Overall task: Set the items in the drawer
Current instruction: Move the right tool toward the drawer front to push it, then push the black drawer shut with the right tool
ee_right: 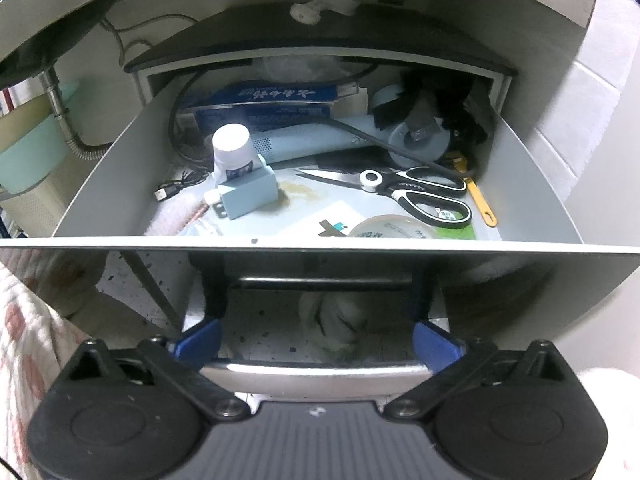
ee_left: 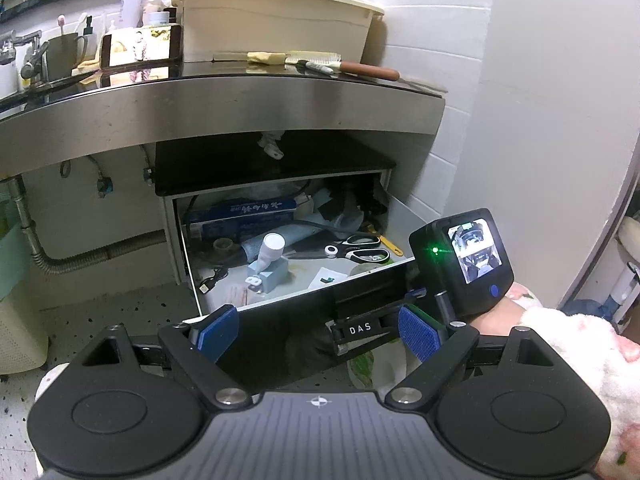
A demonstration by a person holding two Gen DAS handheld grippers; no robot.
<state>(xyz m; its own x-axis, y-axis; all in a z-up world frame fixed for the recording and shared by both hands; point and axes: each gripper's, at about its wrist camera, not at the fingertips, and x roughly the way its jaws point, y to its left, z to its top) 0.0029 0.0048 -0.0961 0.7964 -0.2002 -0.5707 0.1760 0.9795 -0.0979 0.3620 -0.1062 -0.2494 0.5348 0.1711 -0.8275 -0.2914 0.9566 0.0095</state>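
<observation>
The drawer under the steel counter stands pulled out; its grey wall shows in the right wrist view. Inside lie scissors, a white-capped tube on a blue box, a blue carton, a tape roll and a USB cable. My right gripper is open, its blue pads on either side of the drawer's chrome handle. It also shows in the left wrist view at the drawer front. My left gripper is open and empty, in front of the drawer.
On the counter sit a cream tub, a brush, a phone, a mug and bottles. A flexible pipe runs on the left. White tiled wall on the right. Speckled floor below.
</observation>
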